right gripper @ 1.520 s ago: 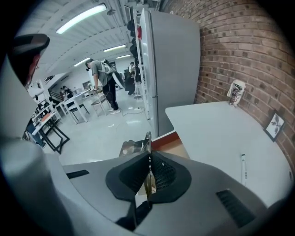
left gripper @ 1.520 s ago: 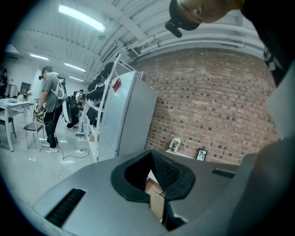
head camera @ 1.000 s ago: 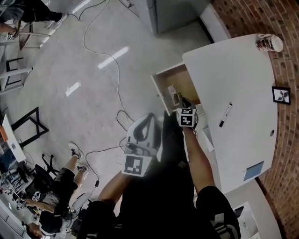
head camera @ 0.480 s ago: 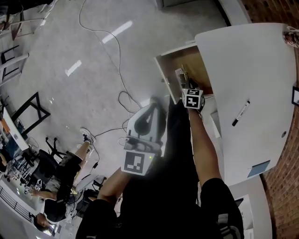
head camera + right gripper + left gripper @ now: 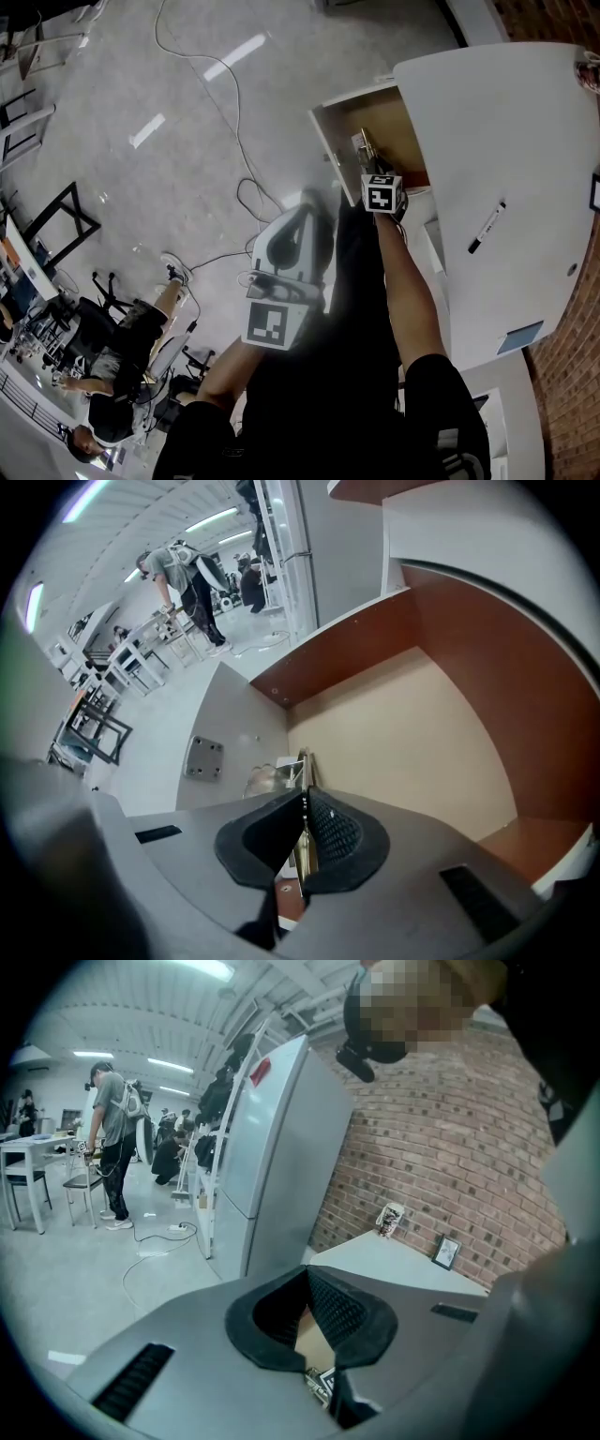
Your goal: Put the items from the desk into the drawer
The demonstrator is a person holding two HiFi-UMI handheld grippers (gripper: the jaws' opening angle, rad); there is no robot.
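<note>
The right tool (image 5: 304, 803) is clenched on a thin flat packet (image 5: 362, 148), which is gripped edge-on between the pads. The packet is held inside the open drawer (image 5: 405, 129), close to the drawer's white front panel and over the tan base. Whether its lower edge rests on the base cannot be told. The tool is pointed steeply down into the drawer, and its marker cube is seen above the drawer's near side wall.

The left tool (image 5: 308, 1274) is carried over the floor (image 5: 141, 197), apart from the worktop (image 5: 511, 122) and beside the person's body. Its tips are closed together and nothing is held between them.

The drawer is pulled out from the worktop's long edge on the person's side. A marker pen (image 5: 486, 227) is left lying near the middle of the worktop, well apart from the drawer. A blue pad (image 5: 520, 337) is seen by the worktop's near corner. A small picture frame (image 5: 446, 1252) and a cup (image 5: 388, 1219) are set along the far edge, against the brick wall (image 5: 469, 1147). A cable (image 5: 220, 108) is trailed across the floor.
</note>
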